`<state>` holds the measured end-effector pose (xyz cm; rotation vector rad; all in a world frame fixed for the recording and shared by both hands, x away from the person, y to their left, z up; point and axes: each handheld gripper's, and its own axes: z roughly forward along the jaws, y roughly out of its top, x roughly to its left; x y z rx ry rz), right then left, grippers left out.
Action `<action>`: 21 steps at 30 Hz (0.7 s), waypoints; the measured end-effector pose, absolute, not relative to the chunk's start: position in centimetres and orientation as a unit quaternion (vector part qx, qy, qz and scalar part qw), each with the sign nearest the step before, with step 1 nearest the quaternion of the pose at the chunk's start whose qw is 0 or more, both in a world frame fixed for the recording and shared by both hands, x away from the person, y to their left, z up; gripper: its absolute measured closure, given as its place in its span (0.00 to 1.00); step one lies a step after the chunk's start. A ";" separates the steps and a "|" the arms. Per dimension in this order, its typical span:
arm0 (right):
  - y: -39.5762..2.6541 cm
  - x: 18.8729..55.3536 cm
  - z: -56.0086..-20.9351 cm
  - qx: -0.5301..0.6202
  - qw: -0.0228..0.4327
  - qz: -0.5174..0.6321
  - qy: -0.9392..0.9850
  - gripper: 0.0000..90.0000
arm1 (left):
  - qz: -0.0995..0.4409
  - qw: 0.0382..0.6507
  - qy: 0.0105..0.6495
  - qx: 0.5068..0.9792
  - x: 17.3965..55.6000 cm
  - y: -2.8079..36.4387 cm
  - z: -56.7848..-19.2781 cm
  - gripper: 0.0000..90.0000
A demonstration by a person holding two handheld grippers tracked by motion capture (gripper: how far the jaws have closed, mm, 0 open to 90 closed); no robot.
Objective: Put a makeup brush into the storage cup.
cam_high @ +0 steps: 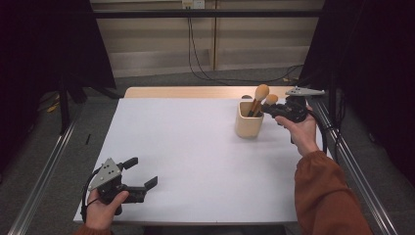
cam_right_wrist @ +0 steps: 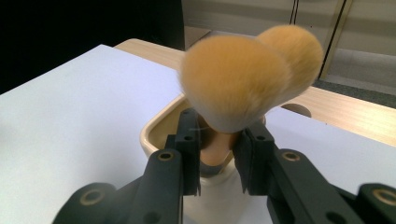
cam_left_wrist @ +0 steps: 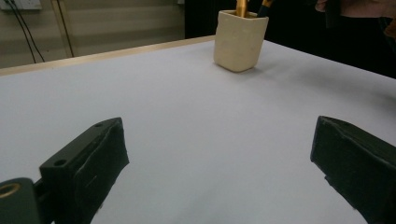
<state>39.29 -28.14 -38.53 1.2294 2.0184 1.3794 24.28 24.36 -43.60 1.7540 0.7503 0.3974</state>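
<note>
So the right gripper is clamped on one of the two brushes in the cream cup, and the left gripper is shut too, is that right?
Not quite. The left gripper is open: the left gripper view shows its jaws standing wide apart over the bare table. The rest holds: the right gripper is clamped on a brush in the cream cup.
</note>
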 end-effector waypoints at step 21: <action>-28.6 38.5 -40.4 0.459 0.209 0.519 0.691 0.28 | 0.166 0.561 0.319 0.746 24.7 24.1 -43.7 0.04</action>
